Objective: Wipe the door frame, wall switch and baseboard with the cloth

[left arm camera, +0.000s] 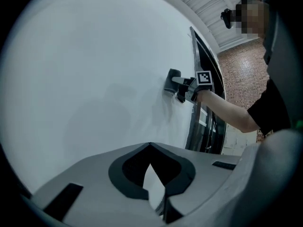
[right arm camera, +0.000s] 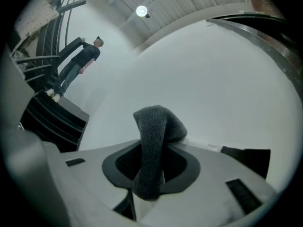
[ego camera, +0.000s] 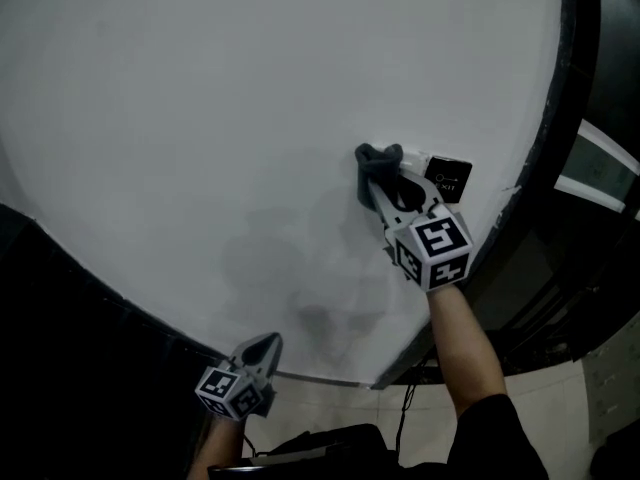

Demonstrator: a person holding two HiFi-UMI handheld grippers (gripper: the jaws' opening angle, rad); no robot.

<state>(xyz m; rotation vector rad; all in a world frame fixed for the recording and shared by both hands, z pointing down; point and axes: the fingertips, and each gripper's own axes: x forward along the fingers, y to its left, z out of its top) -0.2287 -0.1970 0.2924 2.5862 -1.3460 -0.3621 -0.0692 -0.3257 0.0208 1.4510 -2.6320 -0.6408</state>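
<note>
Closest to me, low down, my left gripper [ego camera: 266,346] hangs with its tip towards the foot of the white wall [ego camera: 200,118]. Its own view shows the two jaws drawn together at the tip with nothing between them, only a sliver of wall showing through the slot behind. Higher up and further out, a bare forearm [ego camera: 465,338] reaches to my right gripper [ego camera: 380,180], which is clamped on the dark grey cloth [right arm camera: 151,145]. A thick fold runs down between the jaws and bulges out past their tips. In the head view that bulge sits against the wall, just to the left of the wall switch [ego camera: 447,178]. The switch is a small black plate with pale print too small for me to read, and a white plate [ego camera: 412,160] lies between it and the cloth. I cannot tell whether the cloth touches the white plate. In the right gripper view the black plate shows just beyond the gripper's right side. Past the switch, the dark door frame [ego camera: 555,118] runs along the wall's right edge, well clear of the cloth. Further off, the right gripper view catches a person [right arm camera: 78,63] standing near dark railings [right arm camera: 42,46] under a round ceiling light [right arm camera: 141,11]. The left gripper view shows a brick wall [left arm camera: 241,74] beyond the frame.
</note>
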